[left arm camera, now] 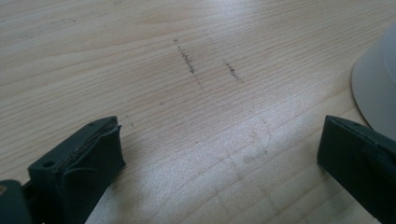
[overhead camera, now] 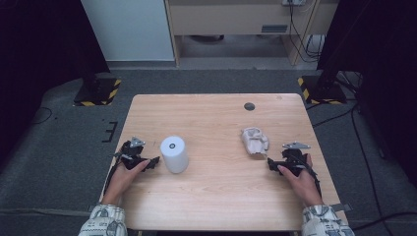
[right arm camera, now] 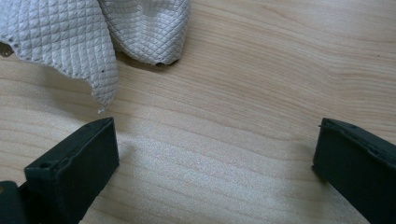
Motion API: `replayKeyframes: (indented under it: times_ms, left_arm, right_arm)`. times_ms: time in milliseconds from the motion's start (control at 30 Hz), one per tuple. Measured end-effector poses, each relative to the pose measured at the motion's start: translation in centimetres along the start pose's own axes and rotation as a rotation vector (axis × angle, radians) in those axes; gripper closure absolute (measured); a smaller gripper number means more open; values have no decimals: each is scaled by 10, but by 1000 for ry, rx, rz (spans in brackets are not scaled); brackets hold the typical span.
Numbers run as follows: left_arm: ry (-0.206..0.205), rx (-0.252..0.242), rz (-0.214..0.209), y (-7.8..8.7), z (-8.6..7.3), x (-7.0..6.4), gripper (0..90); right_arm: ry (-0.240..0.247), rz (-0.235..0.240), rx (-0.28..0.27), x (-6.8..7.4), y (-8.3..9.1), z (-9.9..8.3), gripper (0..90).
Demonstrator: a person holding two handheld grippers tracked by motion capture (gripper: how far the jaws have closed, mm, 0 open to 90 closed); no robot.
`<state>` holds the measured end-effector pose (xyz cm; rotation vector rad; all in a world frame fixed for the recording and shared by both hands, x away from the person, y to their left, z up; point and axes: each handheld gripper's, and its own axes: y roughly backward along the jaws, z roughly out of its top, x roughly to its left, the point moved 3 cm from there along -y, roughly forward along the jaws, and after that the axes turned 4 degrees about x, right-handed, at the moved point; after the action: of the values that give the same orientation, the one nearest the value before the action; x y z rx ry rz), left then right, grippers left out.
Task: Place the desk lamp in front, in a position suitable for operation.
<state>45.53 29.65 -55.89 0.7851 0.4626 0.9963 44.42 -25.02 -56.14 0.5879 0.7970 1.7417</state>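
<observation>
While both grippers rest low on the table (overhead camera: 216, 196), each stands with its jaws wide apart and nothing between them. The left gripper (overhead camera: 153, 162) lies near the table's left edge, held in the left hand (overhead camera: 125, 174), its tips just beside a white roll (overhead camera: 174, 154) that stands upright; whether they touch it cannot be told. In the left gripper view the roll's curved side (left arm camera: 378, 84) sits at the right edge, just past the right-hand jaw, and bare wood with faint dark marks lies between the jaws. The right gripper (overhead camera: 271, 163), in the right hand (overhead camera: 300, 179), points toward a crumpled towel (overhead camera: 254, 140) lying just beyond its tips. In the right gripper view the towel's (right arm camera: 84, 42) quilted edge hangs close above the left-hand jaw, apart from it.
</observation>
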Motion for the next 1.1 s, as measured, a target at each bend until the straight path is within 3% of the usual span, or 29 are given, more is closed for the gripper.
replayKeyframes:
  times_ms: [733, 1067, 1100]
  left_arm:
    - [-10, 1, -12, 0, 1, -3, 0]
    - [-59, -3, -38, 14, 0, -15, 32]
    - [-73, -16, -52, 22, -1, -20, 34]
  right_arm:
    - [0, 5, 1, 0, 0, 0, 4]
    - [0, 5, 0, 0, 0, 0, 4]
    - [0, 5, 0, 0, 0, 0, 4]
